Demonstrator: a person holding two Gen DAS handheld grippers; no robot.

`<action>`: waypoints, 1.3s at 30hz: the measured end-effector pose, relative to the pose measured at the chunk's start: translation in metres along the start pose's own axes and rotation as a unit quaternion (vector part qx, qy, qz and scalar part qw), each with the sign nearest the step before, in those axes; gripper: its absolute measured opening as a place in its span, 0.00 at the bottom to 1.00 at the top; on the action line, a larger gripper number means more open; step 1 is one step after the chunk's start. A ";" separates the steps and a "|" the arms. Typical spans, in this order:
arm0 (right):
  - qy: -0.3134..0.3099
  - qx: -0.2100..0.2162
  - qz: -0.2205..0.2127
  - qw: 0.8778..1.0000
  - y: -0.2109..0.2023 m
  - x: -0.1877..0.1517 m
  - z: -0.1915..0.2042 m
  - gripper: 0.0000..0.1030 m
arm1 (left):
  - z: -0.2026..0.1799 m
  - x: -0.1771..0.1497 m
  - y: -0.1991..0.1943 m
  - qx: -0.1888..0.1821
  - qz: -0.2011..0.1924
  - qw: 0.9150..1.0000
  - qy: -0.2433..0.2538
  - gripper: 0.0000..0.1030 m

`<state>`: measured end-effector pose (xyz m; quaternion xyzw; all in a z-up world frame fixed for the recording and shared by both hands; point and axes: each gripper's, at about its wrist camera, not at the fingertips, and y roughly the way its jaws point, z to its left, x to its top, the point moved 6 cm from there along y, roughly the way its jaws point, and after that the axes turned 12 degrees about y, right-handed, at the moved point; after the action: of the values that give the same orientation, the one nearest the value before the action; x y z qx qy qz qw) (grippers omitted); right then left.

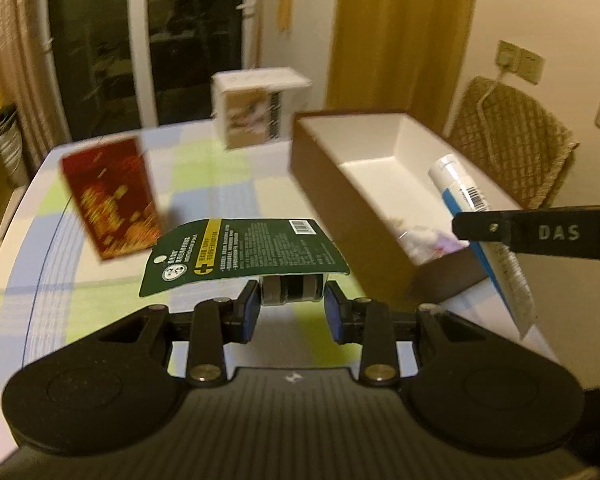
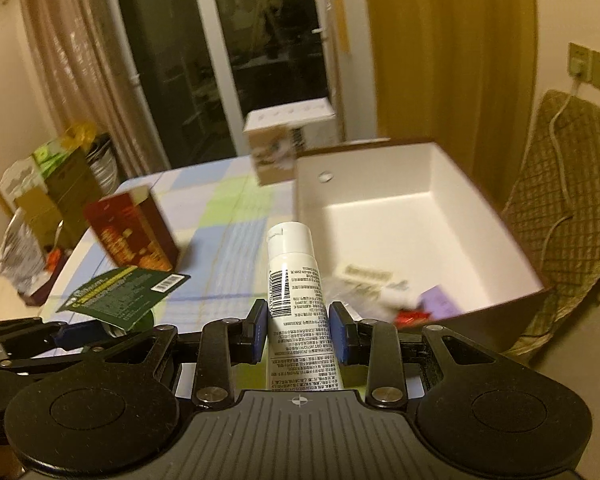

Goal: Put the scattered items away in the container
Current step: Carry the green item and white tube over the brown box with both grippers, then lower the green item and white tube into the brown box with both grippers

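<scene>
My left gripper (image 1: 292,308) is shut on a small pack with a green card backing (image 1: 244,252), held above the table; it also shows in the right wrist view (image 2: 128,292). My right gripper (image 2: 298,330) is shut on a white tube (image 2: 296,300), held near the front corner of the brown box with a white inside (image 2: 384,208). The tube (image 1: 484,236) and right gripper finger (image 1: 540,236) show at the right of the left wrist view, over the box (image 1: 340,184). Several small items (image 2: 380,292) lie in the box.
A red carton (image 1: 112,196) stands on the checked tablecloth (image 1: 220,184) at the left, and a white and tan carton (image 1: 256,116) at the far edge. A woven chair (image 1: 512,140) stands behind the box. Boxes and bags (image 2: 48,196) crowd the left side.
</scene>
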<state>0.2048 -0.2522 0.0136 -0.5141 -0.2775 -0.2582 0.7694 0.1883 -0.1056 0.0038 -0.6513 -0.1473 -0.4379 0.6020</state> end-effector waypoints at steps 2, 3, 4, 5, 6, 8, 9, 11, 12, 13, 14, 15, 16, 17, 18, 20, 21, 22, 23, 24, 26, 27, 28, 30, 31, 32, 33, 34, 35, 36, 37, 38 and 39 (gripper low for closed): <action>0.002 -0.008 -0.007 1.000 0.001 0.010 -0.011 0.34 | -0.011 0.017 0.005 -0.011 -0.008 1.000 0.010 0.29; 0.003 -0.011 -0.010 1.000 0.001 0.015 -0.017 0.34 | -0.017 0.025 0.008 -0.017 -0.013 1.000 0.014 0.29; 0.005 -0.014 -0.012 1.000 0.002 0.019 -0.023 0.34 | -0.023 0.034 0.010 -0.023 -0.017 0.999 0.019 0.29; 0.006 -0.018 -0.015 1.000 0.004 0.024 -0.029 0.34 | -0.029 0.041 0.013 -0.028 -0.022 0.999 0.025 0.29; 0.006 -0.022 -0.017 1.000 0.005 0.029 -0.035 0.34 | -0.035 0.049 0.016 -0.033 -0.026 0.999 0.031 0.29; 0.006 -0.029 -0.021 0.999 0.009 0.037 -0.047 0.34 | -0.046 0.063 0.023 -0.044 -0.032 0.998 0.041 0.29; 0.007 -0.033 -0.021 0.999 0.012 0.040 -0.053 0.34 | -0.052 0.070 0.027 -0.049 -0.035 0.997 0.046 0.29; 0.010 -0.040 -0.022 0.999 0.017 0.047 -0.065 0.34 | -0.062 0.081 0.037 -0.058 -0.038 0.996 0.055 0.29; 0.011 -0.044 -0.022 0.999 0.020 0.050 -0.071 0.34 | -0.066 0.086 0.041 -0.063 -0.038 0.996 0.060 0.29; 0.014 -0.047 -0.021 0.999 0.023 0.054 -0.077 0.34 | -0.071 0.090 0.047 -0.066 -0.039 0.995 0.064 0.29; 0.016 -0.050 -0.021 0.998 0.026 0.056 -0.083 0.34 | -0.075 0.095 0.051 -0.070 -0.040 0.994 0.068 0.29; 0.017 -0.052 -0.020 0.998 0.027 0.059 -0.088 0.34 | -0.079 0.098 0.055 -0.073 -0.040 0.994 0.072 0.29; 0.018 -0.054 -0.020 0.998 0.030 0.061 -0.092 0.34 | -0.084 0.101 0.059 -0.076 -0.040 0.993 0.077 0.29; 0.019 -0.057 -0.020 0.998 0.032 0.063 -0.096 0.34 | -0.088 0.103 0.064 -0.079 -0.039 0.993 0.083 0.29; 0.020 -0.059 -0.019 0.998 0.034 0.064 -0.100 0.34 | -0.092 0.104 0.068 -0.080 -0.038 0.992 0.088 0.29; 0.026 -0.061 -0.018 0.998 0.037 0.066 -0.108 0.34 | -0.098 0.106 0.077 -0.083 -0.034 0.991 0.100 0.29; 0.028 -0.063 -0.017 0.997 0.039 0.066 -0.111 0.34 | -0.101 0.106 0.081 -0.085 -0.032 0.990 0.104 0.29; 0.030 -0.064 -0.017 0.997 0.040 0.067 -0.114 0.34 | -0.103 0.106 0.085 -0.087 -0.029 0.990 0.107 0.29; 0.032 -0.065 -0.016 0.997 0.042 0.067 -0.117 0.34 | -0.105 0.105 0.088 -0.089 -0.026 0.990 0.109 0.29; 0.034 -0.066 -0.015 0.997 0.043 0.068 -0.120 0.34 | -0.107 0.104 0.092 -0.091 -0.023 0.989 0.112 0.29; 0.038 -0.068 -0.013 0.997 0.047 0.069 -0.126 0.34 | -0.110 0.101 0.099 -0.093 -0.017 0.989 0.117 0.29; 0.040 -0.068 -0.012 0.997 0.048 0.069 -0.128 0.34 | -0.111 0.100 0.101 -0.095 -0.014 0.988 0.119 0.29; 0.042 -0.069 -0.011 0.997 0.049 0.069 -0.130 0.34 | -0.113 0.099 0.103 -0.096 -0.012 0.988 0.121 0.29; 0.044 -0.069 -0.010 0.997 0.050 0.069 -0.132 0.34 | -0.114 0.098 0.108 -0.098 -0.008 0.987 0.124 0.29; 0.044 -0.069 -0.010 0.997 0.051 0.069 -0.133 0.34 | -0.115 0.097 0.110 -0.099 -0.006 0.987 0.125 0.29; 0.045 -0.068 -0.009 0.997 0.051 0.069 -0.134 0.34 | -0.116 0.097 0.112 -0.098 -0.005 0.987 0.126 0.29; 0.045 -0.068 -0.009 0.997 0.052 0.069 -0.134 0.34 | -0.116 0.097 0.113 -0.099 -0.003 0.987 0.126 0.29; 0.045 -0.068 -0.009 0.997 0.053 0.070 -0.134 0.34 | -0.116 0.097 0.115 -0.099 -0.002 0.987 0.125 0.29; 0.046 -0.069 -0.009 0.997 0.053 0.070 -0.135 0.34 | -0.117 0.097 0.116 -0.099 -0.001 0.987 0.126 0.29; 0.047 -0.069 -0.008 0.997 0.054 0.070 -0.135 0.34 | -0.117 0.097 0.117 -0.099 0.000 0.987 0.126 0.29; 0.047 -0.069 -0.008 0.996 0.055 0.070 -0.135 0.34 | -0.118 0.097 0.119 -0.100 0.001 0.987 0.127 0.29; 0.047 -0.069 -0.007 0.996 0.056 0.070 -0.136 0.34 | -0.118 0.097 0.120 -0.100 0.002 0.987 0.128 0.29; 0.047 -0.069 -0.007 0.996 0.057 0.070 -0.136 0.34 | -0.119 0.097 0.121 -0.100 0.003 0.987 0.128 0.29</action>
<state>0.3156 -0.3681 -0.0177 -0.5515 -0.2258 -0.3060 0.7424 0.2841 -0.2748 -0.0164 -0.6471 -0.0224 -0.5284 0.5491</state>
